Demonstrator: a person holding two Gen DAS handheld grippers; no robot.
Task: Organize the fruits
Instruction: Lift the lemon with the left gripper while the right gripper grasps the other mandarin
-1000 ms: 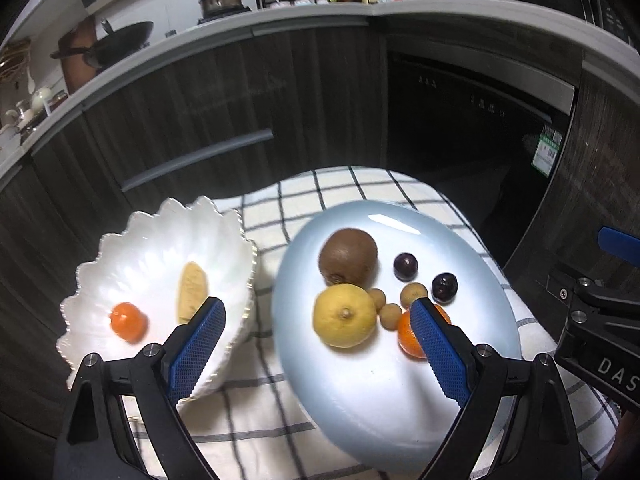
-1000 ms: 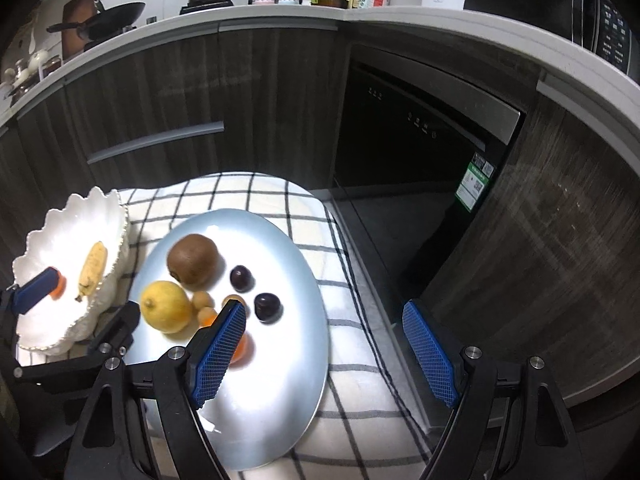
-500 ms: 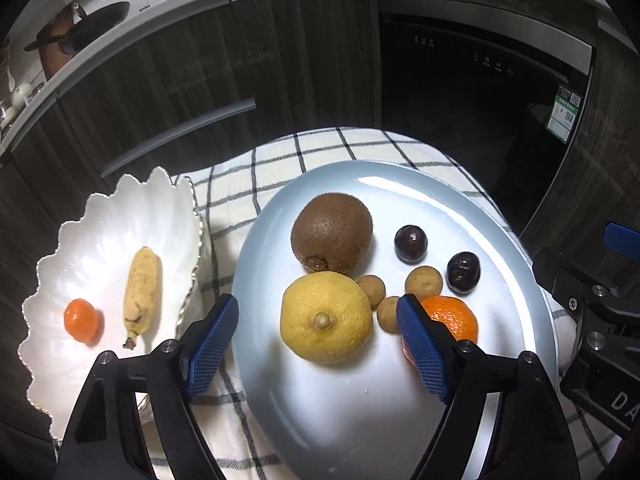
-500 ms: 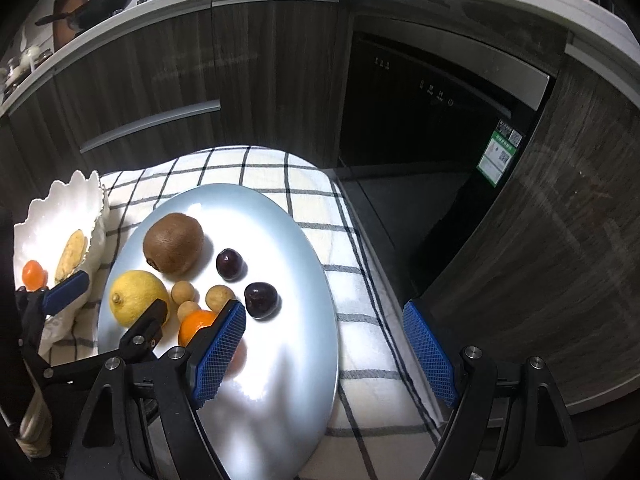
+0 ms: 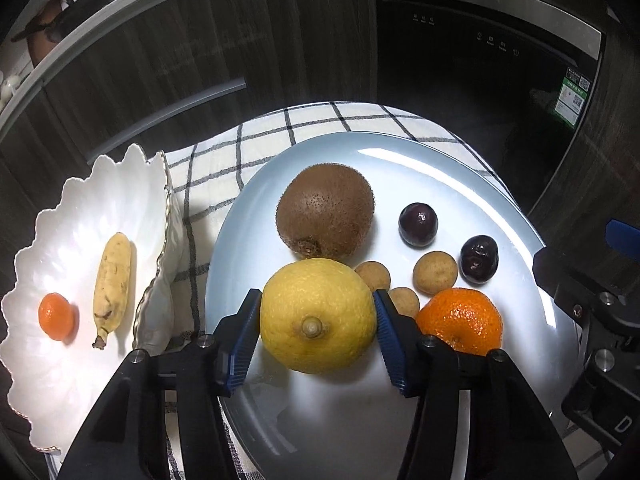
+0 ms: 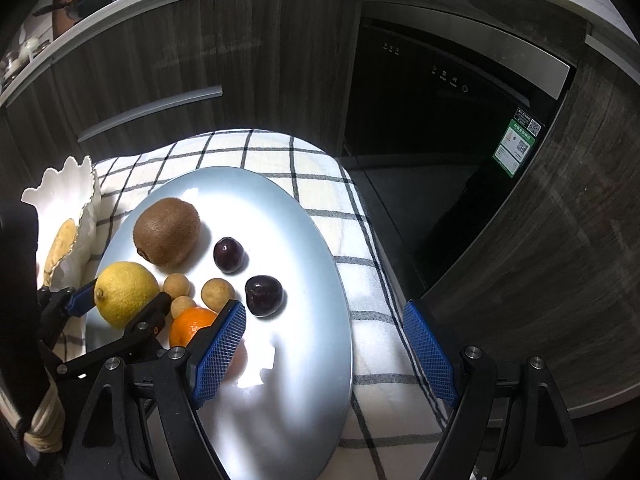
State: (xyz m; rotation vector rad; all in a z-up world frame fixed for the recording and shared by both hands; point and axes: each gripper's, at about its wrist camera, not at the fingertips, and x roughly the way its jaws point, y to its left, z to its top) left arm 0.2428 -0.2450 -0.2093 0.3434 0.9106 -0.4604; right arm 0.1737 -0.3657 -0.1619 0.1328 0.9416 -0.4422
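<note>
Step in hand, as judged: grasp of the lemon for transfer, likely to the scalloped white bowl.

Item: lemon. Location: near edge of the pale blue plate, stem end facing the left wrist camera, just in front of the kiwi, which it appears to touch.

Item: left gripper. State: blue pads set against both flanks of the lemon, pinching it across its widest part; fruit not visibly lifted from the plate.

Handling advice: firm, even squeeze, since the rind is round and may roll out of flat pads; lift straight up before any sideways move. Risk: the right pad sits close to a longan and the mandarin, either of which could be nudged.

Item: right gripper. State: fingers spread wide, nothing between them; hovers over the plate's right edge and the checked cloth.

Pose: left gripper tilted downward, low over the plate. The right sits further back and higher.

Bowl contents: small banana, small mandarin.
</note>
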